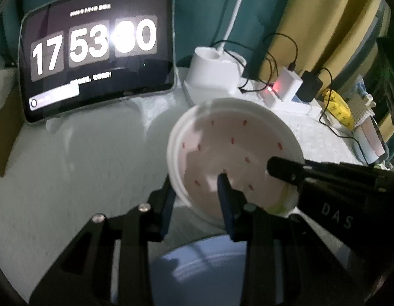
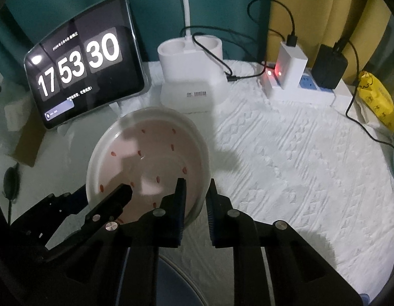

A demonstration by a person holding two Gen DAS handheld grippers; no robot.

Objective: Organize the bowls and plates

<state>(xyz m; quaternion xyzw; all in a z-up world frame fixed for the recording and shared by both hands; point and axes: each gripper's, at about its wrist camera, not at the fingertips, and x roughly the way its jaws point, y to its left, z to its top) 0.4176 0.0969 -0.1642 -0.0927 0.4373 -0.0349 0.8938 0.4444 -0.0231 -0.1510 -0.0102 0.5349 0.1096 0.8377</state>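
A white bowl with red specks inside (image 1: 230,153) (image 2: 148,158) is held tilted above the table. My left gripper (image 1: 197,199) straddles its near-left rim, one finger outside and one inside, shut on it. My right gripper (image 2: 197,199) straddles the bowl's right rim the same way. The right gripper's finger also shows in the left wrist view (image 1: 293,170), and the left gripper shows in the right wrist view (image 2: 105,199). A pale blue plate (image 1: 204,262) (image 2: 176,283) lies directly below the bowl, partly hidden by the grippers.
A tablet showing a clock (image 1: 97,61) (image 2: 87,66) leans at the back left. A white lamp base (image 2: 191,76), a power strip with chargers and cables (image 2: 306,79) and a yellow packet (image 2: 377,99) stand at the back. A white textured cloth (image 2: 298,158) covers the table.
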